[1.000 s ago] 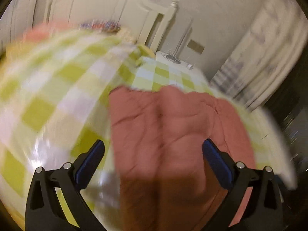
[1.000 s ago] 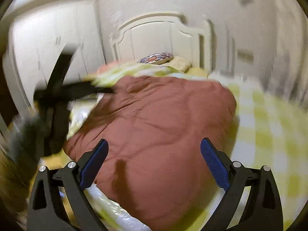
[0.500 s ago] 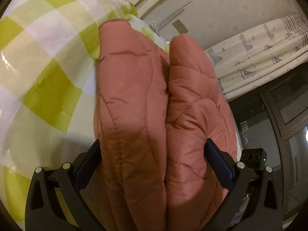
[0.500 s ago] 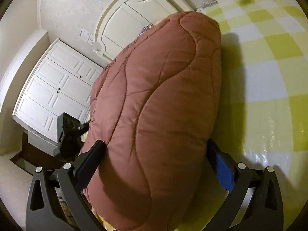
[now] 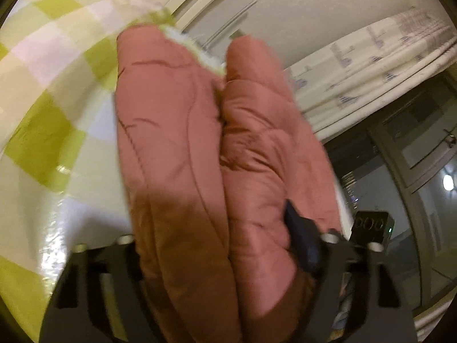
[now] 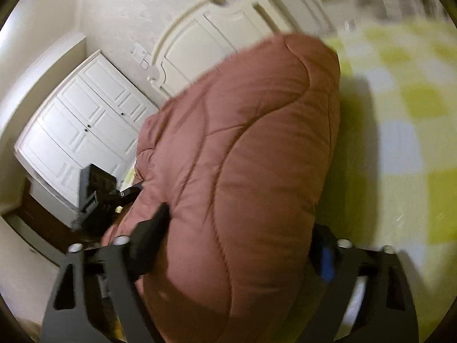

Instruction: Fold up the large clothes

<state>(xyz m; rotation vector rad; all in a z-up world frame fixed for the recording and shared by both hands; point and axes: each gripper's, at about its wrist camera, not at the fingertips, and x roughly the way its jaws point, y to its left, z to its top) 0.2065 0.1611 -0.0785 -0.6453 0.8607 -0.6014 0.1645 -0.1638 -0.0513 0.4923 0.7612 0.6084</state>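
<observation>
Behind my stuff there's a green-and-white checked bedspread (image 5: 51, 108) covering the bed, with a cream headboard (image 6: 205, 40) at the far end. White panelled wardrobe (image 6: 82, 131) off in the corner — and patterned curtains (image 5: 371, 57) next to a dark window (image 5: 422, 148).

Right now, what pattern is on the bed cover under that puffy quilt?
Yellow-green and white checks on the bed cover, clearest in the left wrist view.

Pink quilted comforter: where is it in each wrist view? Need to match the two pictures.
Left wrist: pink quilted comforter fills the centre as two puffy folds, running down between the left gripper fingers.
Right wrist: one big bulge centre, between the right gripper fingers.
Shared landmark: green checked bedspread, left of it in one view, right in the other.
</observation>
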